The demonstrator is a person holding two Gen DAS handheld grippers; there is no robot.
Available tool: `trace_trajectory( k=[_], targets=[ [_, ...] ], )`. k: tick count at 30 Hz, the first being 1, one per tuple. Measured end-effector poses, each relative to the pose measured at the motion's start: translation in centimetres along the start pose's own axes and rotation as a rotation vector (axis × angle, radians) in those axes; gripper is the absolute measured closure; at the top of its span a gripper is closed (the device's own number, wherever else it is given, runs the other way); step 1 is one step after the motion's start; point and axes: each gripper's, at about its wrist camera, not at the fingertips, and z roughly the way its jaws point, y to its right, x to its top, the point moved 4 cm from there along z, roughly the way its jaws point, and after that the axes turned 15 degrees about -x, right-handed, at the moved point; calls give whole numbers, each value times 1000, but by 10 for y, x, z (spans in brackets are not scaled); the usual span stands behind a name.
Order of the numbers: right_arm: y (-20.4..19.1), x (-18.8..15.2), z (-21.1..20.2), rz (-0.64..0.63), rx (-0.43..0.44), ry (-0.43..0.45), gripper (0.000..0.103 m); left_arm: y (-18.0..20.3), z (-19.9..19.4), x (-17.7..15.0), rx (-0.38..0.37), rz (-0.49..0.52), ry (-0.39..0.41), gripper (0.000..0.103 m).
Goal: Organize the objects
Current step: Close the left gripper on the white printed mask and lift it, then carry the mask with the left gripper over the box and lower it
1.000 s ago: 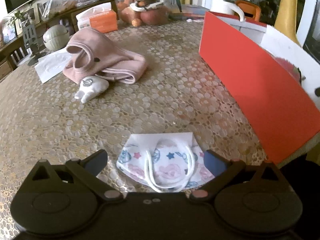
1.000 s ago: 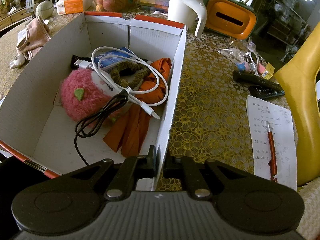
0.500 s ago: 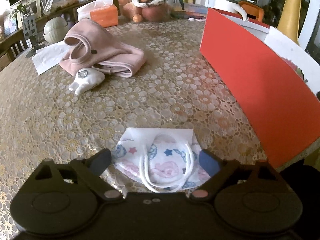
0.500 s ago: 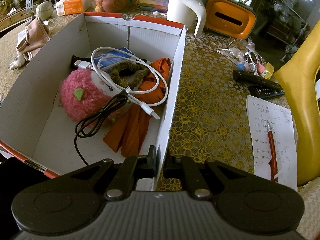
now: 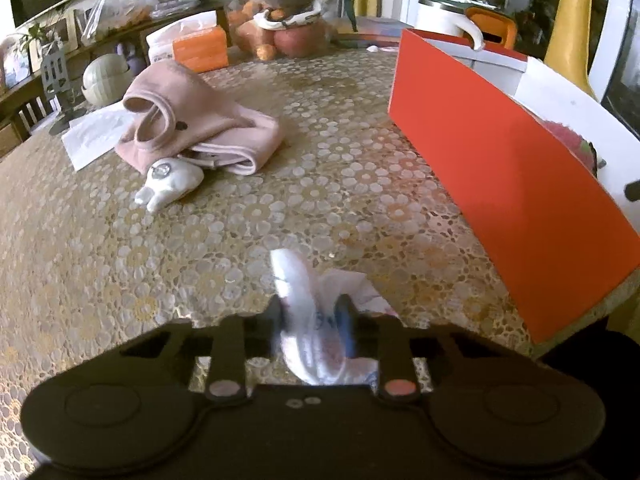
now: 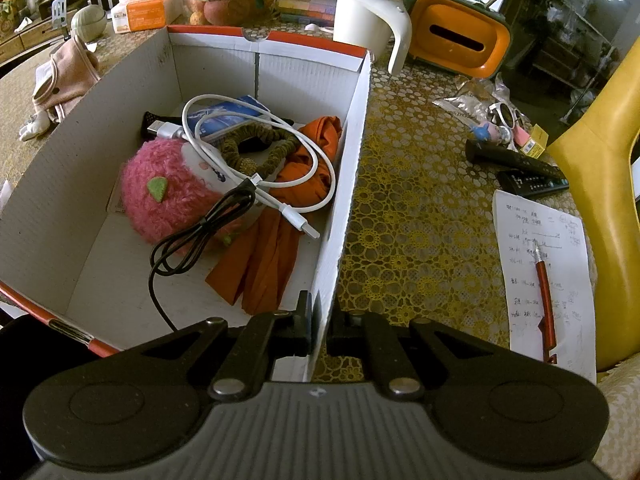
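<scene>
In the left wrist view my left gripper (image 5: 310, 320) is shut on a white patterned face mask (image 5: 316, 312), bunched between the fingers at the near table edge. The red-sided cardboard box (image 5: 500, 168) stands to its right. In the right wrist view my right gripper (image 6: 320, 320) is shut on the box's right wall (image 6: 344, 200). Inside lie a pink plush toy (image 6: 168, 188), a white cable (image 6: 256, 148), a black cable (image 6: 192, 240) and an orange cloth (image 6: 276, 236).
A pink folded garment (image 5: 188, 120) and a small white figurine (image 5: 168, 188) lie on the table at the left. An orange tissue box (image 5: 196, 46) and bagged fruit (image 5: 280, 20) stand at the back. Right of the box are a white jug (image 6: 368, 16), remotes (image 6: 516, 164), paper and a red pen (image 6: 546, 300).
My left gripper has closed on the face mask, crumpling it between the fingers. The right gripper has stayed clamped on the box wall.
</scene>
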Motion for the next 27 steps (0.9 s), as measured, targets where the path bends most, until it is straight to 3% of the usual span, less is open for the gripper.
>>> trace_trajectory(
  k=[3, 17, 27],
  targets=[
    [0, 0, 0, 1, 2, 0, 97, 3, -2, 4, -5, 6, 2, 90],
    [1, -1, 0, 15, 0, 5, 97, 21, -41, 63, -124, -12, 119, 91],
    [0, -2, 0, 23, -5, 16, 97, 62, -45, 108, -189, 58, 151, 91]
  ],
)
